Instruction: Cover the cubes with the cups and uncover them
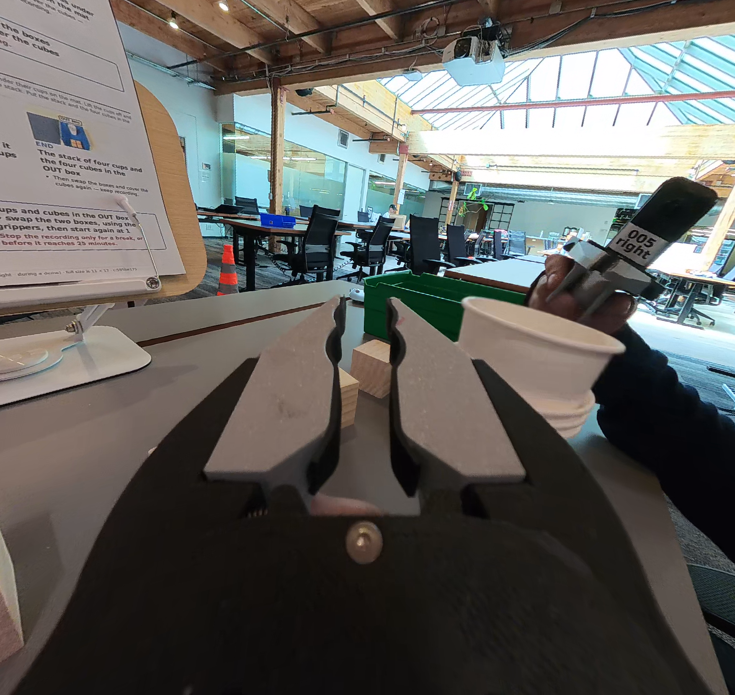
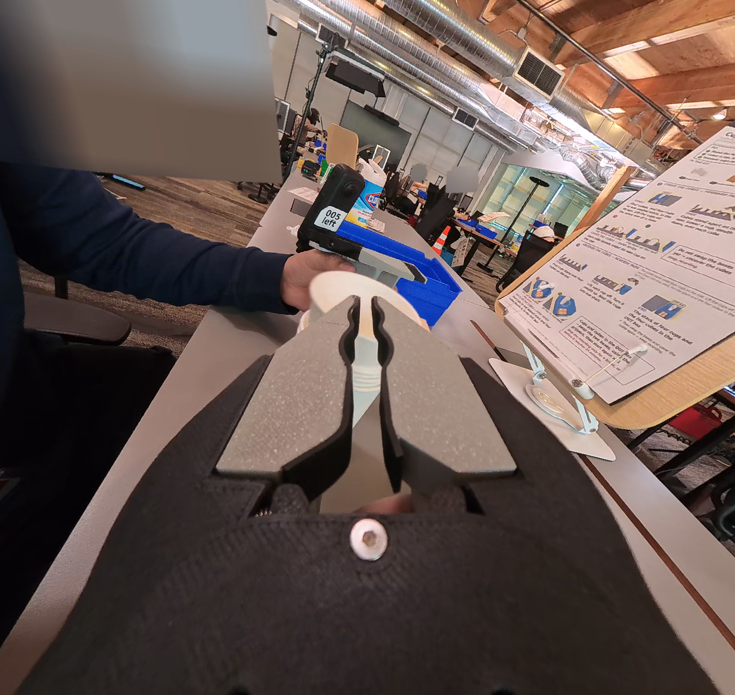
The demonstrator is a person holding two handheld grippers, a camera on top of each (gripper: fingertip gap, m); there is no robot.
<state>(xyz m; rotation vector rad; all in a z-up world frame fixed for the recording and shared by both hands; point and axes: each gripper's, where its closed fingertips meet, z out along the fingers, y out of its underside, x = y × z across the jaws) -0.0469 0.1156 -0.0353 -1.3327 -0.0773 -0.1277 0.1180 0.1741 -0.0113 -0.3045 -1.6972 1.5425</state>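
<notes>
My left gripper [image 1: 366, 302] is open and empty, low over the grey table [image 1: 199, 361]. Two wooden cubes lie just beyond its tips: one [image 1: 372, 365] shows between the fingers, the other [image 1: 348, 395] is half hidden by the left finger. A stack of white paper cups [image 1: 533, 358], mouth up and tilted, is to the right. My right gripper [image 2: 365, 300] is shut on the top cup [image 2: 358, 290] at its near rim, and the cup wall shows between the pads. In the left wrist view its fingertips are hidden behind the cup. The left gripper [image 2: 413, 274] shows behind the cup.
A green bin [image 1: 417, 302] stands behind the cubes. A blue bin [image 2: 421, 282] sits farther along the table. An instruction sheet on a white stand [image 1: 79, 159] is at the table's left; it also shows in the right wrist view [image 2: 636, 298]. A person's sleeve [image 1: 656, 417] lies at the right edge.
</notes>
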